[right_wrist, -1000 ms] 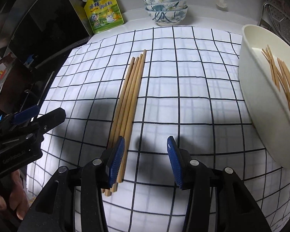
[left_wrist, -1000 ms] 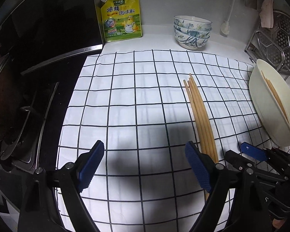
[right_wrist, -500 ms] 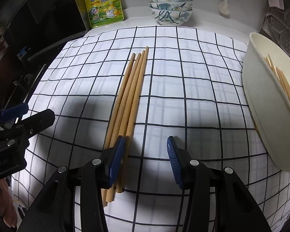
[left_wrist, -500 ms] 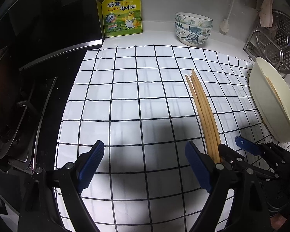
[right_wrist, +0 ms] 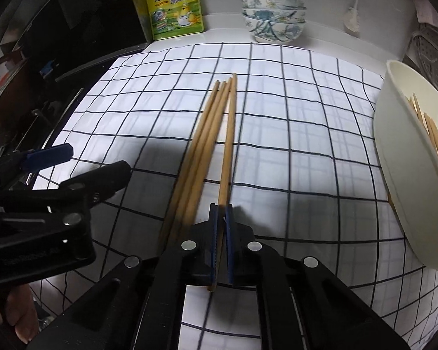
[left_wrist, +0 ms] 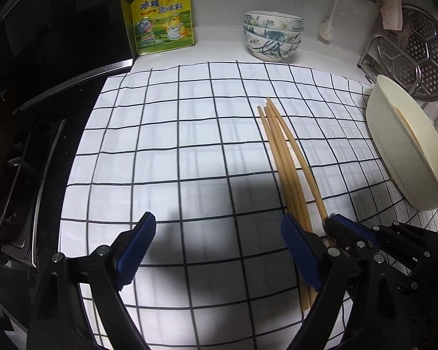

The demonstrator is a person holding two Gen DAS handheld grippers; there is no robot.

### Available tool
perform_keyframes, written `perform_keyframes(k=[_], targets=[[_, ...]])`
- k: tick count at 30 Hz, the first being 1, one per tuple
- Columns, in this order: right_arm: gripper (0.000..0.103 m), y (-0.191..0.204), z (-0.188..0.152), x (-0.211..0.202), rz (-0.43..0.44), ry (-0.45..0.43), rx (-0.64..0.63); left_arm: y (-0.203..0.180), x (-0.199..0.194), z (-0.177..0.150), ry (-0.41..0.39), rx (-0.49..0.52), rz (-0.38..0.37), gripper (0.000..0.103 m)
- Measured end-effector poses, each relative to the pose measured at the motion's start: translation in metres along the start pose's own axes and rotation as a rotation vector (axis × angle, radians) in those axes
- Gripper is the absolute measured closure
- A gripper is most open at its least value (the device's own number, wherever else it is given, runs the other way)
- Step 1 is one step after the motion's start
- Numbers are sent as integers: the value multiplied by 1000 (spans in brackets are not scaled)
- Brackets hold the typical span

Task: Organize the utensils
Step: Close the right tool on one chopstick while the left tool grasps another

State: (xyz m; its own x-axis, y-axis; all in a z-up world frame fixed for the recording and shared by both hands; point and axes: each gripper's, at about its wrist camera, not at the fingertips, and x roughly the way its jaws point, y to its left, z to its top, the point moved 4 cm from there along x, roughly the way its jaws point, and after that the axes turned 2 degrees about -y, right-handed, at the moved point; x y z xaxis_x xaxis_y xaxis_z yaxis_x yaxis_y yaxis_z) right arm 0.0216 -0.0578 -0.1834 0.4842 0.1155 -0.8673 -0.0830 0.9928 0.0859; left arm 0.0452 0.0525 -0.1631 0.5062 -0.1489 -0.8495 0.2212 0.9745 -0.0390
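Fingers of our right gripper (right_wrist: 221, 213) pinch one chopstick (right_wrist: 228, 137) (angled off the bundle (right_wrist: 198, 151) on the checked cloth (left_wrist: 166, 151)), while our left gripper (left_wrist: 216, 250) hangs wide open, holding nothing, beside them.

Your right gripper (right_wrist: 221, 213) pinched one chopstick (right_wrist: 228, 140) between its blue pads, near its close end. Three more chopsticks (right_wrist: 200, 145) lay just left of it on the checked cloth (right_wrist: 292, 134). A white bowl (right_wrist: 400, 175) sat far right.
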Motion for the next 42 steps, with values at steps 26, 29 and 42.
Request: perform_keyframes(k=[26, 29, 42], targets=[[82, -59, -8, -18, -17, -5, 108, -18, 40, 0, 50, 3, 66, 10], [78, -59, -6, -17, -16, -4, 104, -17, 39, -1, 48, 18, 91, 9], [78, -47, 5, 2, -63, 11, 9, -27, 40, 10, 32, 22, 43, 44]])
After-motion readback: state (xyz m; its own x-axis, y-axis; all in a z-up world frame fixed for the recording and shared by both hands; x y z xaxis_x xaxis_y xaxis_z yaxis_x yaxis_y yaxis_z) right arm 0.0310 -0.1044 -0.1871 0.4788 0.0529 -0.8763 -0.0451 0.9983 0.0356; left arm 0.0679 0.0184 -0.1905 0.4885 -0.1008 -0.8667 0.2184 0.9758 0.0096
